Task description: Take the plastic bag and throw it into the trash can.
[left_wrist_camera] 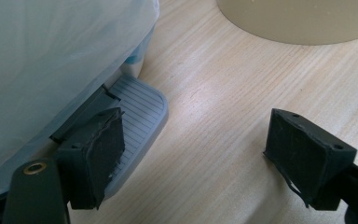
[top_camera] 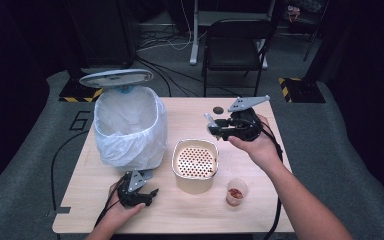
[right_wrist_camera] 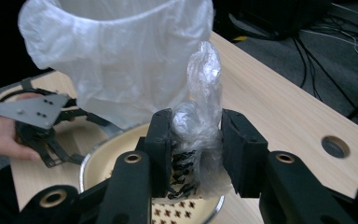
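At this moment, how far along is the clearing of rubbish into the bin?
Done: the bin stands open, lid up, with the left gripper at its pedal, one jaw on it. In hand: the right gripper is shut on a crumpled plastic wrapper, held above the perforated container. Left: carrying it over the bin and dropping it.

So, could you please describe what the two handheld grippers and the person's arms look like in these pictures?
Both grippers are black open-frame tools. The left gripper and the right gripper each carry a grey three-cornered plate on top and trail a black cable. Their jaws end in blocky black pads with rough, frayed edges, and brass-coloured pivot rivets sit behind them. The forearms are bare, with no sleeves in view.
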Motion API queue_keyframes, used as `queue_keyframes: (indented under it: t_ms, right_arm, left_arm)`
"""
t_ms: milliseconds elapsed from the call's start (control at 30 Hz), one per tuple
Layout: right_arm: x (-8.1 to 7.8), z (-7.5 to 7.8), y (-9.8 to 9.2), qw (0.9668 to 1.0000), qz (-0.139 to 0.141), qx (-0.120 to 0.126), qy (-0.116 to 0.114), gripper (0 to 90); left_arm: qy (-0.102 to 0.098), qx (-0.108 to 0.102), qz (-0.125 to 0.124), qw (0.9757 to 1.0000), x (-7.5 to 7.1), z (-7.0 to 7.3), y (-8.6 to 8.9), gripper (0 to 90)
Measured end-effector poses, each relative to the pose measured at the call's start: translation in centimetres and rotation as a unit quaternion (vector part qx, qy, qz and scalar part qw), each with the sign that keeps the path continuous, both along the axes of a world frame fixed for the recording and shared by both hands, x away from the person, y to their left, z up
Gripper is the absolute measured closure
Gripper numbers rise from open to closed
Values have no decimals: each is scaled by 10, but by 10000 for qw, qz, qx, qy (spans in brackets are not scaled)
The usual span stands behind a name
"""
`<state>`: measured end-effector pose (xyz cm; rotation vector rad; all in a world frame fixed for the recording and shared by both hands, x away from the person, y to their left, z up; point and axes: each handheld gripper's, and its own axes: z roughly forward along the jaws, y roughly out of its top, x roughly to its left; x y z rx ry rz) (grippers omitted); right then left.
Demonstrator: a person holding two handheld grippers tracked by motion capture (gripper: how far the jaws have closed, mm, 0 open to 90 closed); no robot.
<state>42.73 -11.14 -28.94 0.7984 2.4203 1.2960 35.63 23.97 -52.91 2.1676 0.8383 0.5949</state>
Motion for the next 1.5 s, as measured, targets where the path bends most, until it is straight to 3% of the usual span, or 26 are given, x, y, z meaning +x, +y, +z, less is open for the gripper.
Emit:
queue_keyframes:
  t_ms: [333, 767, 1500]
  right_arm:
    - [-3, 15, 39, 9991, 415, 29, -106, 646]
    - [-2, 23, 88, 9959, 883, 96, -140, 646]
    - [10, 26, 125, 9949, 977, 204, -116, 645]
  left_arm:
    - [-19, -1, 19, 10000, 0, 0, 0, 192]
    - [-11, 8, 12, 10000, 0, 0, 0, 192]
    - [-56, -81, 35, 9999, 1, -1, -1, 192]
